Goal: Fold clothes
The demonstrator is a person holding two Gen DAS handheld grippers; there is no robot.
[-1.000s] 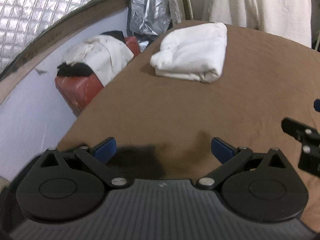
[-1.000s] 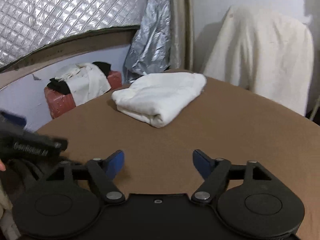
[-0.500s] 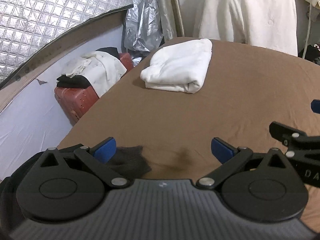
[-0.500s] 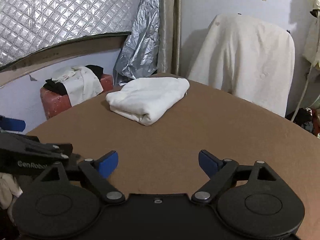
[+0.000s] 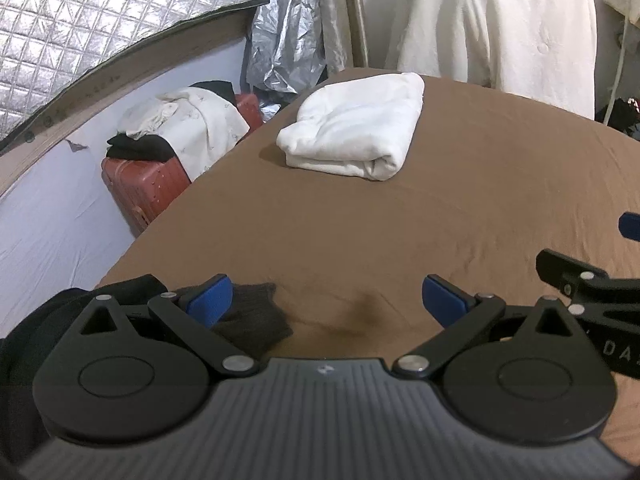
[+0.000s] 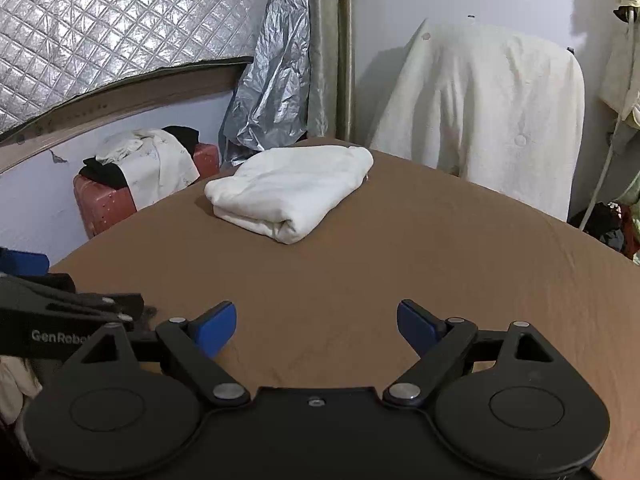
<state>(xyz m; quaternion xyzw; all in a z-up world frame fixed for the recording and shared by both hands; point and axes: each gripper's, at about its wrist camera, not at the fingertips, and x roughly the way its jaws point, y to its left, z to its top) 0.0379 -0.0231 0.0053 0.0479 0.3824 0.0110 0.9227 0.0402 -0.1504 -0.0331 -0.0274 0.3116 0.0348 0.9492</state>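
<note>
One white garment (image 5: 352, 128) lies folded far off; both my claws (image 5: 326, 300) (image 6: 316, 322) gape empty; next, I grasp the dark cloth (image 5: 248, 312) nearby.

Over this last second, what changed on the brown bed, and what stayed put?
Both tongs, left and right, pulled back from the folded white garment, which now sits farther off. More of a dark cloth shows beside the left tongs at the near edge. Nothing was gripped or let go. The garment stayed folded in place; both tongs stayed open and empty.
</note>
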